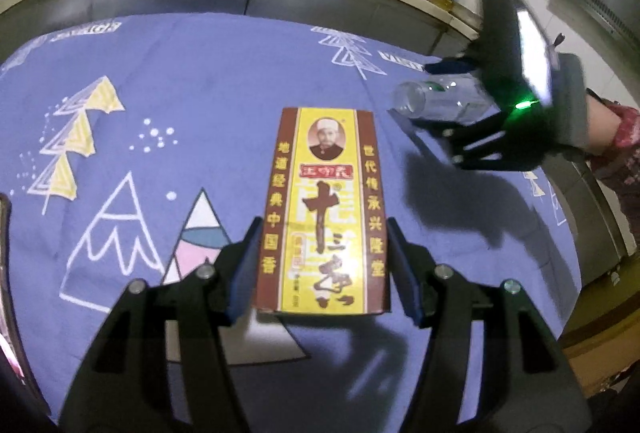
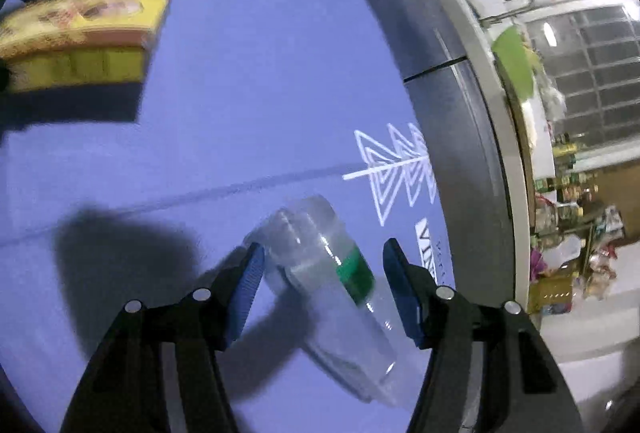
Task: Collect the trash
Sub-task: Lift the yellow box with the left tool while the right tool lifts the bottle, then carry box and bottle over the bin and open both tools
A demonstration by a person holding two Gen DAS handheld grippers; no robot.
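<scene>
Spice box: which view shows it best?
Left wrist: the spice box sits centred and sharp, printed top face fully readable, between the left hand-held gripper's open fingers. Right wrist catches it only at the upper-left edge, blurred and oblique.

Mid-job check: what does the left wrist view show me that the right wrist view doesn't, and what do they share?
Left wrist only: the printed front of the yellow spice box, lying between the left gripper's jaws, and the whole right gripper from outside, with the person's sleeve behind it.

Right wrist only: the clear plastic bottle's green band up close, with the bottle between the right gripper's jaws and a gap on one side, plus a window beyond the counter.

Both: the box, the bottle, the blue patterned tablecloth and the kitchen counter.
</scene>
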